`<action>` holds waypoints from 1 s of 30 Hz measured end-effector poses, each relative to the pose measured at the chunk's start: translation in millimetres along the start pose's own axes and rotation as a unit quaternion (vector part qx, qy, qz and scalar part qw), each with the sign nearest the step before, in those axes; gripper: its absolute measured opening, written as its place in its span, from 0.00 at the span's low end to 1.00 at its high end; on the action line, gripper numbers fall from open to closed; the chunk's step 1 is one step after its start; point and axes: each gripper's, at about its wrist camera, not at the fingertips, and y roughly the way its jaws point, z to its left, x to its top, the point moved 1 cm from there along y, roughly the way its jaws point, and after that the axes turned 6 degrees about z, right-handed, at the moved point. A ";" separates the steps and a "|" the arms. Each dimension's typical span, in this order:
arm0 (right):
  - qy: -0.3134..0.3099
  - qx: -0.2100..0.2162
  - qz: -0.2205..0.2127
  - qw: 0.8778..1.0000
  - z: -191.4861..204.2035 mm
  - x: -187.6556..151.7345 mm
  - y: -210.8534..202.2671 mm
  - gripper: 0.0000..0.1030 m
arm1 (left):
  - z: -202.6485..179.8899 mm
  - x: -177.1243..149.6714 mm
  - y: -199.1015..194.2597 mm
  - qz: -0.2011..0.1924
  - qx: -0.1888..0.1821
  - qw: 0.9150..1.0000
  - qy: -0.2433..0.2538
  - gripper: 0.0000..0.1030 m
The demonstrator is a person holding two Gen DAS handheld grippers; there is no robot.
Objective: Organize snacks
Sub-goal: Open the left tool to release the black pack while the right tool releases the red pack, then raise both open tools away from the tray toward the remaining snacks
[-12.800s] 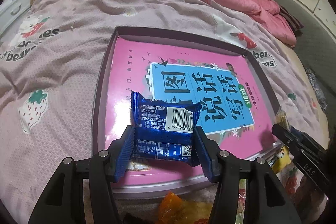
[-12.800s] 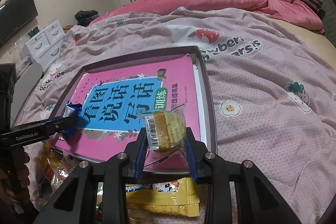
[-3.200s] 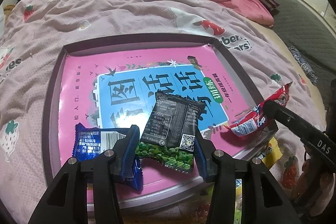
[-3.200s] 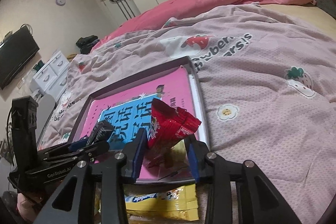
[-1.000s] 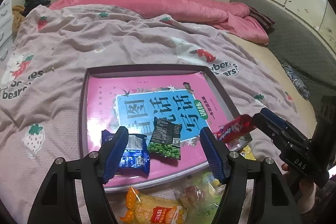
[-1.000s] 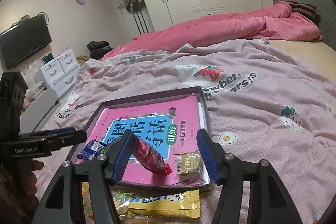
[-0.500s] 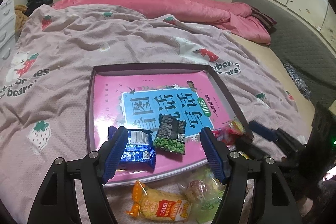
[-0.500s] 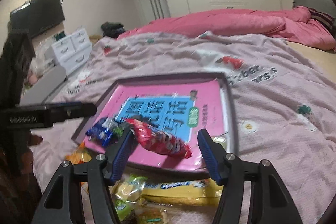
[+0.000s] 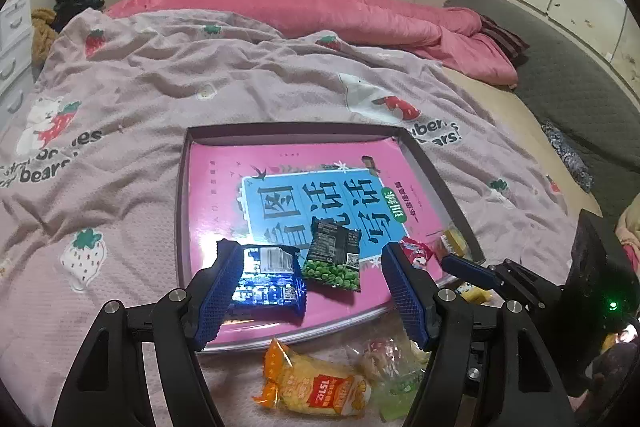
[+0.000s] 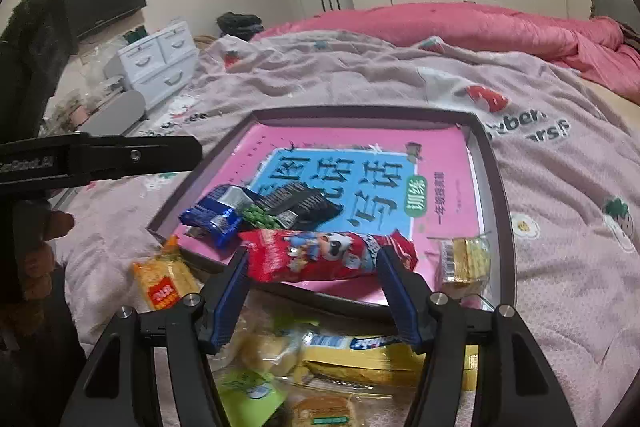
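Now the right tongs (image 10: 312, 267), spread wide, straddle a long red foil snack packet (image 10: 328, 255) lying across the near edge of the shallow purple-rimmed tray (image 10: 496, 163) on the bed, seemingly just released, while the left tongs (image 9: 316, 287) hover spread and empty

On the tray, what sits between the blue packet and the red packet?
The green pea packet lies between the blue packet and the red packet on the tray, clearest in the left wrist view.

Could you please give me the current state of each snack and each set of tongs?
Blue packet: flat in tray.
Green pea packet: flat in tray.
Red packet: in tray, between right tongs.
Yellow packet: in tray corner.
Orange packet: outside tray.
Left tongs: open, empty.
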 end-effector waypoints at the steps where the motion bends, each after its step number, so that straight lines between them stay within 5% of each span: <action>1: 0.000 0.003 -0.005 1.000 0.9 0.7 -3.0 0.61 | 0.6 0.0 -2.2 -0.002 0.000 1.000 0.000 0.71; 17: 0.034 -0.015 -0.092 0.995 -9.4 5.4 -80.7 0.66 | 3.5 -6.0 -52.3 -0.028 -0.002 1.000 0.000 0.74; 30: 0.094 -0.039 -0.085 0.991 -27.4 -9.8 -96.5 0.67 | 17.0 -34.1 -65.1 -0.012 0.012 1.000 -0.013 0.74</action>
